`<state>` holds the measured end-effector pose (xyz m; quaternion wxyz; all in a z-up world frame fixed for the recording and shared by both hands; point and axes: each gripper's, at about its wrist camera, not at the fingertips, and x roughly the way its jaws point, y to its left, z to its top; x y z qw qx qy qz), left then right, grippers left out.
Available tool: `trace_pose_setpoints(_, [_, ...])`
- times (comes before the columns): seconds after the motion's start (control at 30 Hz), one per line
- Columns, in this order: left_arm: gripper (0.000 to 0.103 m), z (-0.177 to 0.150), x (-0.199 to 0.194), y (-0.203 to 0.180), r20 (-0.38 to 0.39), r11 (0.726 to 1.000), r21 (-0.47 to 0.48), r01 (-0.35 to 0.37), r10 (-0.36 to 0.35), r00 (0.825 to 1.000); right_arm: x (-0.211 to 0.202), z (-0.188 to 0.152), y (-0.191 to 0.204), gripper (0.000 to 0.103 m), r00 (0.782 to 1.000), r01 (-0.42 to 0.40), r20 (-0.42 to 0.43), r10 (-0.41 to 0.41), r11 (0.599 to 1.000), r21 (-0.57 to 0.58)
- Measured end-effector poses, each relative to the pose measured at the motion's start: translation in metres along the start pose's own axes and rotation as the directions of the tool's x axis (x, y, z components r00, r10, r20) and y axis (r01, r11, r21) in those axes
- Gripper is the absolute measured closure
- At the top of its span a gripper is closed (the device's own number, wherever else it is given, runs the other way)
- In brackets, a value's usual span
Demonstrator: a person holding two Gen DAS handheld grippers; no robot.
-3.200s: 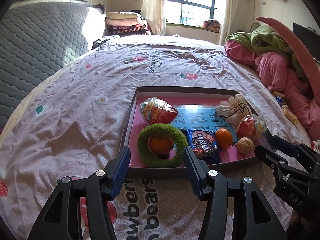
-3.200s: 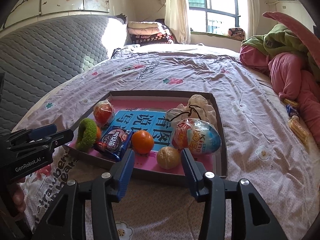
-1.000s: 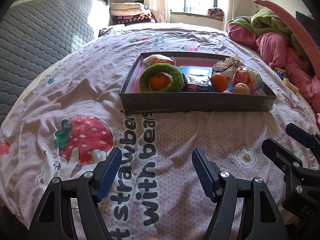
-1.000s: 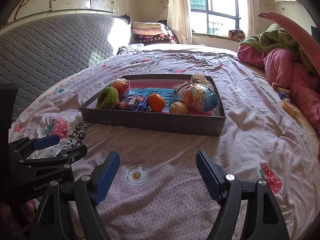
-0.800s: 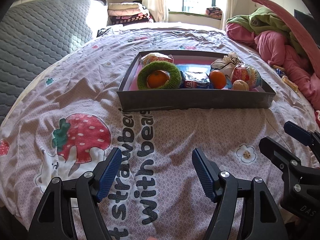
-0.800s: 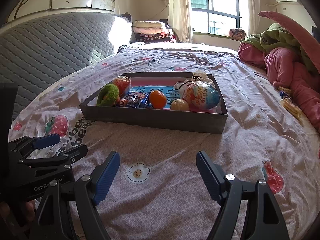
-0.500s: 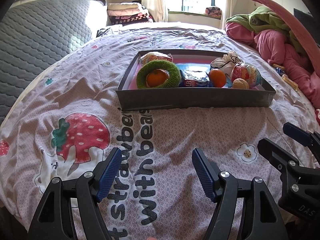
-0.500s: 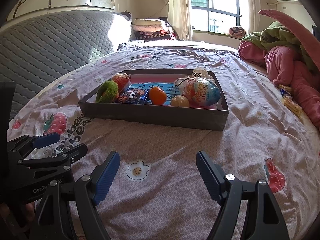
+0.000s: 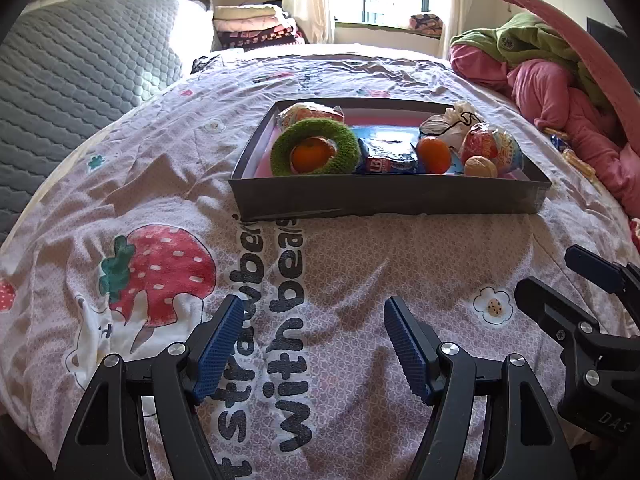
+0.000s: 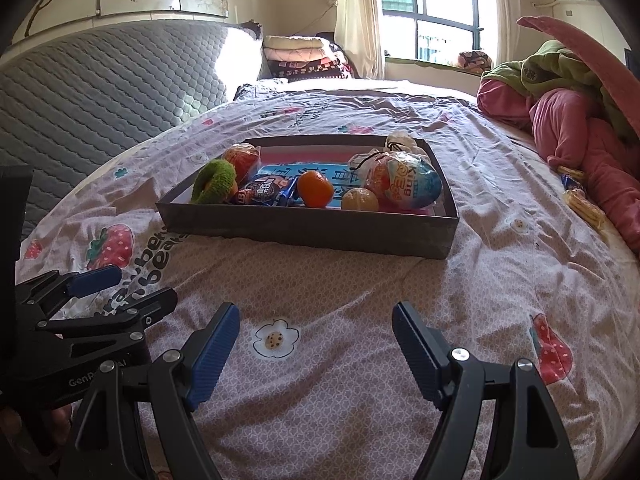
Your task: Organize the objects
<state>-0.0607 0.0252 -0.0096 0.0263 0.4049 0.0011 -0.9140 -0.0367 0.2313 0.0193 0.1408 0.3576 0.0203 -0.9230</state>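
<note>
Both claws hang released and empty over the bedspread: the left claw [image 9: 310, 336] above the black printed lettering, the right claw [image 10: 316, 344] just beyond a small printed flower. Compared with about 3 seconds ago, when their tips sat right at the near wall of the dark grey shallow cardboard box [image 9: 384, 200], both have drawn back and lower, and the box now lies well ahead of them. I read this as the sorting being finished, since everything visible sits inside it.

Ahead of the left claw, the box holds a fuzzy green ring [image 9: 316, 147] around 1 orange fruit, a dark blue biscuit packet [image 9: 386, 158], a second small orange mandarin [image 9: 434, 155], a tan walnut-like ball [image 9: 480, 166] and a large foil-wrapped toy egg [image 10: 404, 184].

Beyond stretches the pale pink strawberry-print bedspread [image 9: 160, 184], a grey quilted headboard [image 10: 100, 96] to the far left, pink and green heaped clothes [image 10: 568, 112] to the far right, and a sunlit window.
</note>
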Motion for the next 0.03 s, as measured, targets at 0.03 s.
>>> trace_pose_setpoints(0.03, [0.029,0.0001,0.0002,0.0007,0.0,1.0,-0.004,-0.001,0.001,1.0,0.0003,-0.0002,0.0001,0.025,1.0,-0.001,-0.002,0.001,1.0,0.0])
